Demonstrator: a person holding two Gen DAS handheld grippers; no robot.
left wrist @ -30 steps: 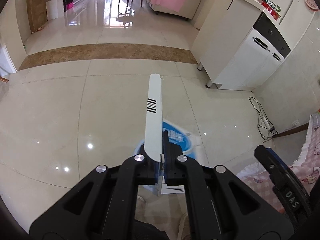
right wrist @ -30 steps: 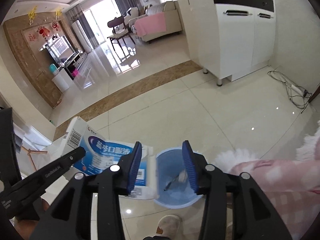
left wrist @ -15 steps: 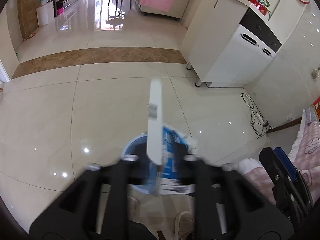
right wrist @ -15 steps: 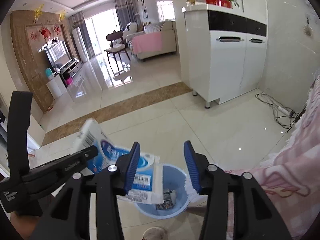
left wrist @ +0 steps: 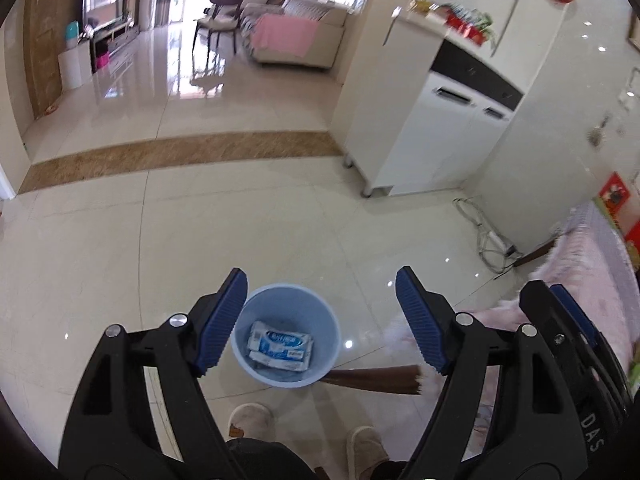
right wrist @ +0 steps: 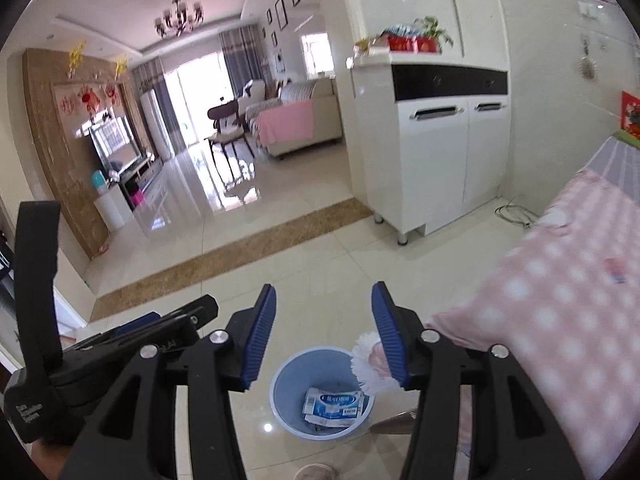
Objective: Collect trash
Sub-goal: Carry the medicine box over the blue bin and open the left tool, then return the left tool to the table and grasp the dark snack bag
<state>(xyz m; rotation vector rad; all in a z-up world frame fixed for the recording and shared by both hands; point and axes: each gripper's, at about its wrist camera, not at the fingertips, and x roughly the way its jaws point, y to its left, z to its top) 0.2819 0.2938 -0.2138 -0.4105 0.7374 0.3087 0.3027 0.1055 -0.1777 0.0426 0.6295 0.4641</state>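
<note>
Trash in question: one flattened blue-and-white carton (left wrist: 280, 346), lying inside the pale blue bin (left wrist: 286, 298) on the tiled floor (left wrist: 200, 240). It rests flat near the bottom; a few smaller scraps lie under it, too small to identify. Right wrist view confirms: carton inside the bin, below the rim.

Left gripper (left wrist: 320, 324): jaws spread wide, nothing between them, held above the bin so the opening sits between the blue pads (left wrist: 222, 320). Right gripper (right wrist: 324, 336): jaws parted, empty, also above the bin and slightly to its side. Neither claw touches the bin or the carton.

Surroundings: pink checked cloth (right wrist: 560, 300) with a white fringe hangs just beside the bin on the right. A brown slat (left wrist: 376, 376) runs from the bin's base toward the cloth. The person's slippers (left wrist: 250, 420) stand just in front of the bin. White cabinet (left wrist: 432, 136) stands well apart.

Judgement: the drop step reads as complete for this item, since it is in the bin and both claws are free. No further litter is evident on the visible floor. The next move calls for scanning for another piece, then an approach with open jaws, keeping clear of the fringe.
</note>
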